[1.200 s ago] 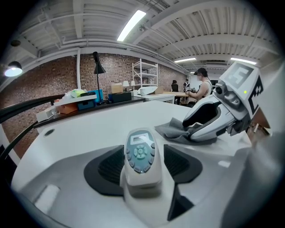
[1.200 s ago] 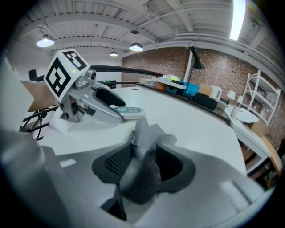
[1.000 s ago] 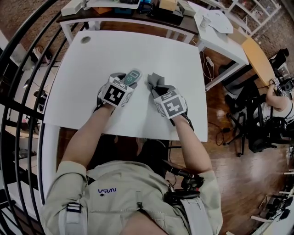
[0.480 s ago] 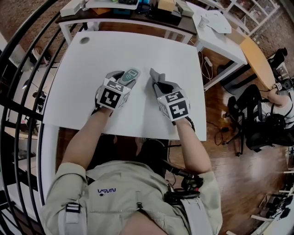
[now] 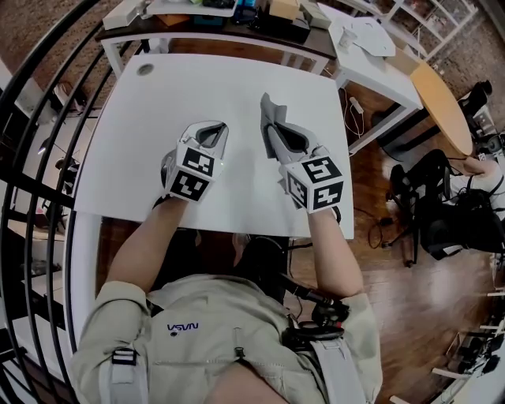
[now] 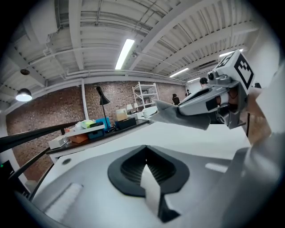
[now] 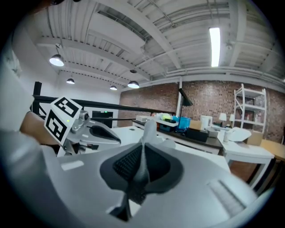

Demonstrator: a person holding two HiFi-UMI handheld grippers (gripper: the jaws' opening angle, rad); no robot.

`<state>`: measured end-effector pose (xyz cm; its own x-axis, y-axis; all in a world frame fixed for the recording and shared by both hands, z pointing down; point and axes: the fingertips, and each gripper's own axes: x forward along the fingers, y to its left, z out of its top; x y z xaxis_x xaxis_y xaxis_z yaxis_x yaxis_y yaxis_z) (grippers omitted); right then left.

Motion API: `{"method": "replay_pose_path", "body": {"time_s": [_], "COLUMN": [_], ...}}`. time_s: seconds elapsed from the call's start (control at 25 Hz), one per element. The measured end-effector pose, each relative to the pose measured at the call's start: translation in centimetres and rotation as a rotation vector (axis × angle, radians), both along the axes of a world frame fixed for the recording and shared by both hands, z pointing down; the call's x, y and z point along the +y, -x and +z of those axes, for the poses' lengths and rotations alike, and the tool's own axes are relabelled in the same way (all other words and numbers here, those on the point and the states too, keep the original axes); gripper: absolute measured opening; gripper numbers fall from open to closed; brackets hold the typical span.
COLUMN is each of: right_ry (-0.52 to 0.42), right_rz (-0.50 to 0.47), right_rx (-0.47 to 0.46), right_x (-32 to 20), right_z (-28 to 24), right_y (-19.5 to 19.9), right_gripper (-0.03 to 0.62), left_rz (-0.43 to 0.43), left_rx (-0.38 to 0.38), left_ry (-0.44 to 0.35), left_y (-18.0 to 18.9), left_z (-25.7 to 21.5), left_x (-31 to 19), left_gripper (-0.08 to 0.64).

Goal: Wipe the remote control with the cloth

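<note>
My left gripper (image 5: 213, 126) hangs above the white table (image 5: 197, 87) with its jaws shut. In the left gripper view, the left gripper (image 6: 146, 171) pinches a thin white slab (image 6: 150, 191) between its dark pads, seen edge-on. The remote control shows nowhere on the table. My right gripper (image 5: 272, 118) is shut on the grey cloth (image 5: 267, 106), which sticks up past its tips. In the right gripper view the cloth (image 7: 149, 129) runs between the ribbed pads of the right gripper (image 7: 142, 164). The two grippers are side by side and apart, both pointing away from me.
A cluttered dark desk (image 5: 237, 12) stands behind the table. A second white table (image 5: 379, 63) is at the right, with a black chair (image 5: 442, 213) beyond it. A black railing (image 5: 31, 158) curves along the left. A round grommet (image 5: 147, 69) sits at the table's far left.
Both grippers have risen off the table. The left jaws have closed where the remote lay, and its teal face no longer shows. The cloth has come up with the right gripper.
</note>
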<state>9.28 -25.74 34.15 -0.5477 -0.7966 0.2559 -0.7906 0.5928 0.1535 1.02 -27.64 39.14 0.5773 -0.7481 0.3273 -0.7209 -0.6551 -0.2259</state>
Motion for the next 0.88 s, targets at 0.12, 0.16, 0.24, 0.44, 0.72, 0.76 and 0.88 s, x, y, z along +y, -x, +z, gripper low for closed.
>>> {"method": "replay_pose_path", "body": {"time_s": [0.12,0.16,0.24,0.44,0.72,0.76,0.88], "right_ry": [0.007,0.011,0.018,0.027,0.029,0.029,0.03], "right_rz": [-0.004,-0.006,-0.009,-0.016,-0.031,-0.033,-0.036], "right_rx": [0.003,0.005,0.008,0.013,0.016,0.016,0.015], "right_x": [0.3,0.3,0.3,0.5,0.8,0.8,1.0], "right_z": [0.3,0.5,0.8,1.3,1.7,1.7,1.9], "right_y": [0.1,0.2,0.3,0.5,1.3,1.3,1.4], "right_gripper": [0.021,0.021,0.021,0.021,0.021,0.021,0.021], "left_rz": [0.006,0.005,0.006,-0.026,-0.095,-0.103,-0.115], "left_rx": [-0.031,-0.041,-0.069,-0.158,-0.223,-0.22,-0.188], "left_ry": [0.048,0.071,0.118,0.163,0.242,0.255,0.283], "left_y": [0.4,0.6,0.8,1.9,4.4,4.7,5.1], "left_z": [1.4,2.0,3.3,5.8,8.8,9.2,9.5], "left_x": [0.1,0.1,0.1,0.9,1.4,1.4,1.2], "left_gripper": [0.002,0.003,0.083,0.289,0.327,0.327,0.347]}}
